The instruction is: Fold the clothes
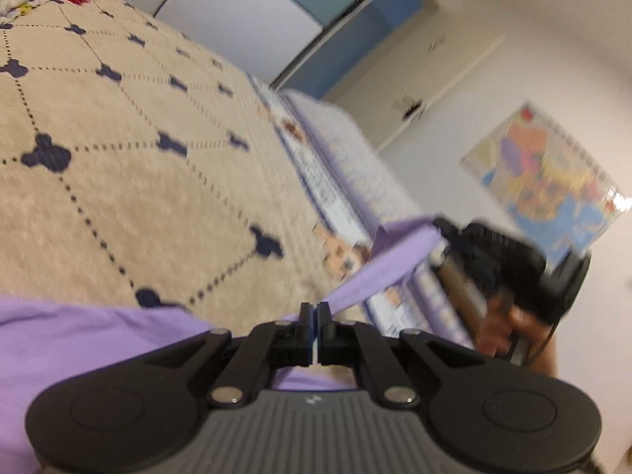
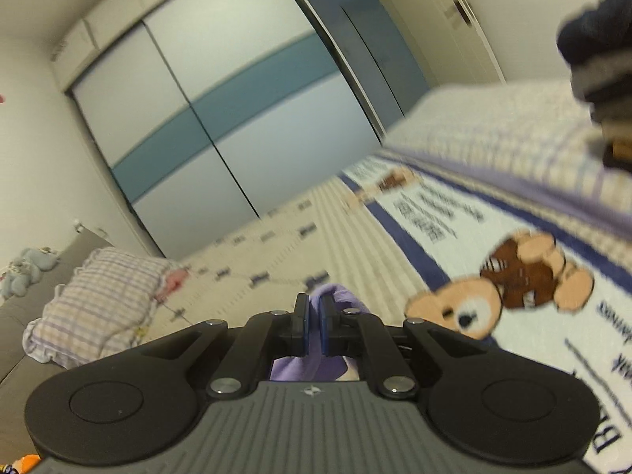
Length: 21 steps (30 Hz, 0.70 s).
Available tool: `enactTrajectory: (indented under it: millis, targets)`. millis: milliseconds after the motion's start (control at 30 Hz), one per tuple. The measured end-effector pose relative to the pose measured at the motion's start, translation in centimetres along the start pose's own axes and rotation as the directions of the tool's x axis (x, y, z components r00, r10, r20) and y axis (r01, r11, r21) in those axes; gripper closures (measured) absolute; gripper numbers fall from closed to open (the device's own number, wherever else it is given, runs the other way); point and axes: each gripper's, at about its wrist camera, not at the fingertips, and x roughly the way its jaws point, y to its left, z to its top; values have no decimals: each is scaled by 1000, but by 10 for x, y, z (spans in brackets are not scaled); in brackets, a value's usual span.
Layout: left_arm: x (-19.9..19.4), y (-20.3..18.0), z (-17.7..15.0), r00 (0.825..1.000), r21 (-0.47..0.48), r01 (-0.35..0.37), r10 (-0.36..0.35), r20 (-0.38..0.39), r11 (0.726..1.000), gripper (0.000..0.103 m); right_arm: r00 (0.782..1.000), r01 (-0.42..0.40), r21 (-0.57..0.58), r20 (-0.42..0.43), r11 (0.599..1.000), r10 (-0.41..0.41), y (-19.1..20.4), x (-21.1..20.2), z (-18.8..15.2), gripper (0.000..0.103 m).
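Purple garment [image 1: 79, 339] pinched by left gripper [image 1: 315, 312] | right gripper [image 2: 312, 308] pinching it too (both views blurred) | bed [image 1: 138, 181] beneath

Blurred: my right hand [image 1: 509, 316] and the wall map [image 1: 549, 181], right of frame.
Cut off: purple garment [image 1: 59, 339] at lower left edge.
Unreadable: blanket lettering [image 2: 426, 217].

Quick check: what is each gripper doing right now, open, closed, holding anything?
Left gripper: closed on the purple garment.
Right gripper: closed on a bunch of the same purple garment.
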Motion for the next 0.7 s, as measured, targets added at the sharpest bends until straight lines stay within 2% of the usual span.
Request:
enactTrajectory:
  millis: [167, 300, 500, 700]
  targets:
    - [-22, -2, 6, 996, -12, 70, -69, 48, 997, 102, 1000, -8, -105, 21, 994, 10, 14, -27, 7, 97]
    - [-32, -2, 4, 992, -18, 114, -113, 48, 993, 102, 1000, -4, -145, 9, 989, 6, 13, -42, 8, 97]
    - [-13, -4, -18, 992, 17, 98, -97, -78, 995, 102, 999, 29, -194, -38, 981, -37, 5, -54, 0, 97]
    - [6, -8, -41, 976, 55, 83, -70, -207, 995, 102, 995, 62, -229, -58, 971, -77, -6, -69, -12, 97]
